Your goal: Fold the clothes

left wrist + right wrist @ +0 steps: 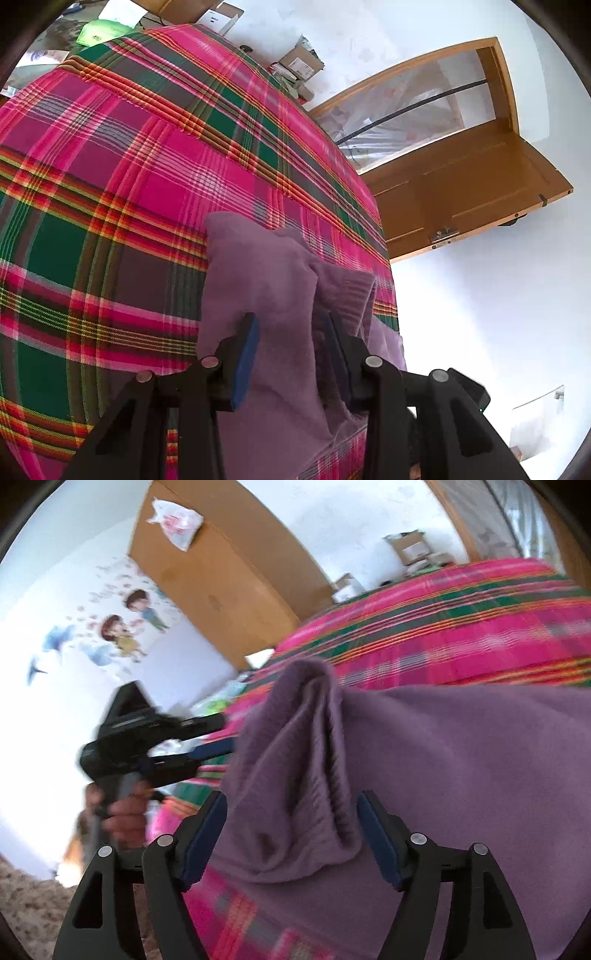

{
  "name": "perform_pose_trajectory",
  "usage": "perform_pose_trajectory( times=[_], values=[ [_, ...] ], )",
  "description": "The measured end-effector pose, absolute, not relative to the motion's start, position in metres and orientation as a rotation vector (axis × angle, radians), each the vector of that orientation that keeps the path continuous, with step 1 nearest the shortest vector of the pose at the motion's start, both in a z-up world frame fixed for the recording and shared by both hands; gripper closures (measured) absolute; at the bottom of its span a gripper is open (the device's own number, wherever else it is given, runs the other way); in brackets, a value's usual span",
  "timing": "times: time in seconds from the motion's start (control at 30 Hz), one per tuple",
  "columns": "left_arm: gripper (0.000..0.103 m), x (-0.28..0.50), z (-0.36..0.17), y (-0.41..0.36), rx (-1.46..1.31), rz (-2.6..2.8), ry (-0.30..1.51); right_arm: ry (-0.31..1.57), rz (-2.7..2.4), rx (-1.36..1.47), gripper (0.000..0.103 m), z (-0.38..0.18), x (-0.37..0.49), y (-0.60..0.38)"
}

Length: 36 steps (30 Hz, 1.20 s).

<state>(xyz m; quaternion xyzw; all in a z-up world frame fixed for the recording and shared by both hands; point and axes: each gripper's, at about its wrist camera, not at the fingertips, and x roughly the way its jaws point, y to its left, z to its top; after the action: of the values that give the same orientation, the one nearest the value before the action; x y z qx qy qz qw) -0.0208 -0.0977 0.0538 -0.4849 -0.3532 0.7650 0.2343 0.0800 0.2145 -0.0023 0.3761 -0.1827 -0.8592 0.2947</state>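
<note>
Bed cover (pixel 110 177): the pink and green plaid spread fills your left view from 7 to 1 o'clock; it is the flat surface the folding is done on, which is why the garment lies on it near the edge.

Purple garment (pixel 461 760): the task's thing lies on the spread, running from centre out to 3 o'clock in your right view and from centre down to 6 o'clock in your left. It looks like a soft knit top. Whether it is part-folded or only bunched, you cannot tell from here.

Ribbed cuff (pixel 306 775): a ribbed end stands up in pleats at centre of your right view, probably gathered so the fingers can take it in one bite.

Left gripper (pixel 291 354): your fingers stand apart, with purple cloth between the blue pads but not pinched. In the right view it points in from 9 o'clock.

Right gripper (pixel 291 834): your fingers stand wide apart on either side of the cuff, not pressing it. The picture is motion-blurred.

Your hand (pixel 125 816): it wraps the left gripper's handle at 8 o'clock in the right view.
</note>
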Motion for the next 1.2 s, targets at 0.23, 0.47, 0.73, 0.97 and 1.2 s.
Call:
perform_pose_trajectory(
  times=[0.23,0.47,0.73,0.97,1.2],
  values=[
    [0.065,-0.020,0.050,-0.103,-1.336,2.094,-0.993,-0.334,-2.400,0.855,0.028,0.029,0.092,0.204],
    [0.065,-0.017,0.050,-0.104,-1.337,2.091,-0.990,0.188,-2.387,0.857,0.029,0.034,0.107,0.129],
    [0.065,-0.019,0.048,-0.105,-1.339,2.098,-0.991,0.142,-2.410,0.966,0.083,0.015,0.095,0.135],
    [0.065,-0.022,0.047,-0.106,-1.340,2.111,-0.989,-0.200,-2.411,0.969,0.092,0.023,0.094,0.177],
    [0.065,-0.024,0.043,-0.106,-1.359,2.123,-0.974,-0.416,-2.392,1.099,0.089,0.002,0.089,0.211]
  ],
)
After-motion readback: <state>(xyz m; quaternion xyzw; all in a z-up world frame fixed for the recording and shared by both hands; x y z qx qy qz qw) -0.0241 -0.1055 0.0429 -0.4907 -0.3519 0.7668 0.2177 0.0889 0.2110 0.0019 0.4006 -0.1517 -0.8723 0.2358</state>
